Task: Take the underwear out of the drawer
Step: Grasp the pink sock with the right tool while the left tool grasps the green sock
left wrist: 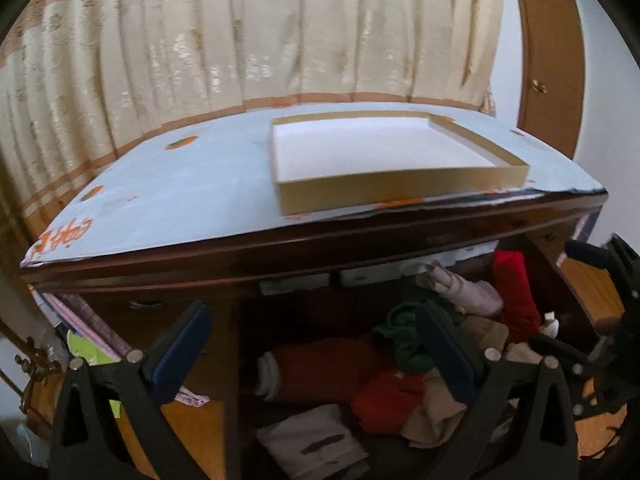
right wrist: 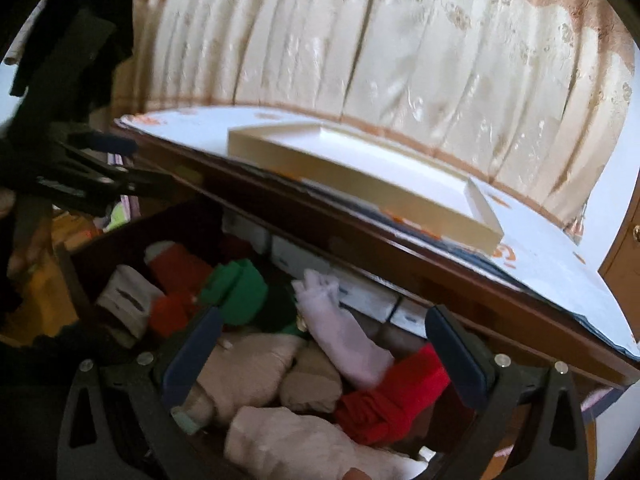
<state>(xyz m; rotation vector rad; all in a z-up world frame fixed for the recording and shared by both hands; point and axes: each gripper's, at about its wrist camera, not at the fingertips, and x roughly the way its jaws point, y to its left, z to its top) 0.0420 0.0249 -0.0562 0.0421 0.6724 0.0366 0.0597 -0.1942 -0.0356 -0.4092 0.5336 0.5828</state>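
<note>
The dark wooden drawer stands pulled out under the dresser top, filled with rolled underwear: a dark red roll, a green piece, a bright red piece, a white folded one. My left gripper hovers open above these, holding nothing. In the right wrist view my right gripper is open over beige rolls, a pale lilac piece, a red piece and a green roll. The right gripper's black frame shows at the right edge of the left wrist view.
A shallow cream box with a white inside sits on the dresser top's light blue printed cover. Cream curtains hang behind. A wooden door is at the right. A fingertip shows at the bottom edge.
</note>
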